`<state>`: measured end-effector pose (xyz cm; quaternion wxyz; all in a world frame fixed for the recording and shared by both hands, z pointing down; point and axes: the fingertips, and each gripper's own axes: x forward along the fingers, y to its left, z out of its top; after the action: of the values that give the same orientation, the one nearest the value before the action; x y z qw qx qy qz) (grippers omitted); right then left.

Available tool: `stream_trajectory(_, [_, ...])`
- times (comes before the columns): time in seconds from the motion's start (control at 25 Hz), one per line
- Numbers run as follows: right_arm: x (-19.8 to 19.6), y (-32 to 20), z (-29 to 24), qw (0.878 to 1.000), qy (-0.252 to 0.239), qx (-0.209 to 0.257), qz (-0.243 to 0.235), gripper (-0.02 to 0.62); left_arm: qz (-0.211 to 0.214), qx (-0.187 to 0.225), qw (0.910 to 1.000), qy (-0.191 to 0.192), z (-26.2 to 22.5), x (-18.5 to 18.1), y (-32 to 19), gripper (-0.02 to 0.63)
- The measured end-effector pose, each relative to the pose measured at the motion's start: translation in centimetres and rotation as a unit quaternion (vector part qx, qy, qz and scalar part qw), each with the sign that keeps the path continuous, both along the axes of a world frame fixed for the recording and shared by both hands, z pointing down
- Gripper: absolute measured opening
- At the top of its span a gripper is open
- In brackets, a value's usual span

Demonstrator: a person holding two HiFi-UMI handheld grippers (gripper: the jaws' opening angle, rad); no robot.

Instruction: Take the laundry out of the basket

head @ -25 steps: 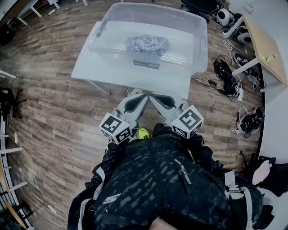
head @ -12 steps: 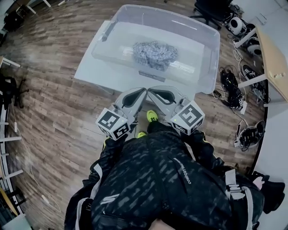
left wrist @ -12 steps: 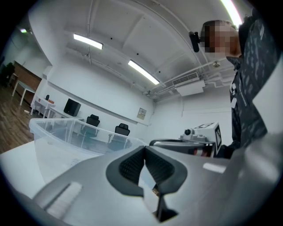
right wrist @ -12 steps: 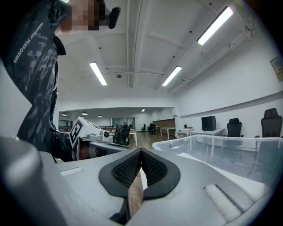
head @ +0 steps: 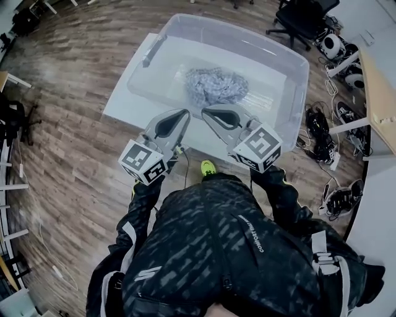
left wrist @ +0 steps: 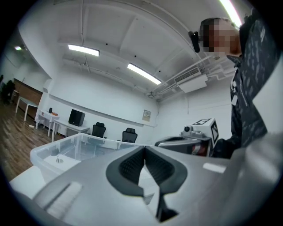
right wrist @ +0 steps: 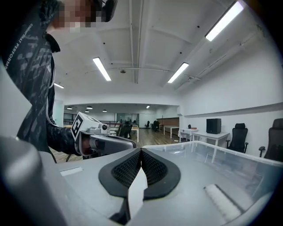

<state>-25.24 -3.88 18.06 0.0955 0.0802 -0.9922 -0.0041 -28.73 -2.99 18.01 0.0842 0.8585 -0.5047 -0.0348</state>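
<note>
A clear plastic basket (head: 291, 86) stands on a white table (head: 124, 102). A crumpled grey patterned piece of laundry (head: 215, 85) lies in the middle of its floor. My left gripper (head: 186, 113) and right gripper (head: 205, 113) hover side by side at the basket's near wall, tips pointing toward each other. Both are shut with nothing between the jaws. The left gripper view has its shut tips (left wrist: 144, 148) before the basket's rim (left wrist: 57, 149) and the right gripper (left wrist: 194, 139). The right gripper view has its shut tips (right wrist: 141, 151), the left gripper (right wrist: 99, 137) and the basket's rim (right wrist: 221, 152).
Wooden floor surrounds the table. A black office chair (head: 303, 18) stands at the back right. Cables and devices (head: 318, 133) lie on the floor to the right beside a wooden desk (head: 380, 93). The person's yellow shoe (head: 208, 167) shows below the table edge.
Both grippers have moved forward from over the floor to the basket's near wall. The person has stepped closer to the table. The jaws stay shut.
</note>
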Motion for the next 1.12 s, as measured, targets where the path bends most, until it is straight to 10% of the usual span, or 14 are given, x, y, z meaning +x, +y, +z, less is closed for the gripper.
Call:
stream_trajectory(0.72, [0.0, -12.1, 4.5, 0.994, 0.110, 0.026, -0.002, 0.029, -0.011, -0.005, 0.9999, 0.001, 0.6, -0.1, -7.6, 0.005])
stream_trajectory(1.12, [-2.1, -16.7, 10.8, 0.984, 0.176, 0.007, -0.027, 0.158, -0.046, -0.015, 0.9987, 0.016, 1.0, -2.3, -10.5, 0.005])
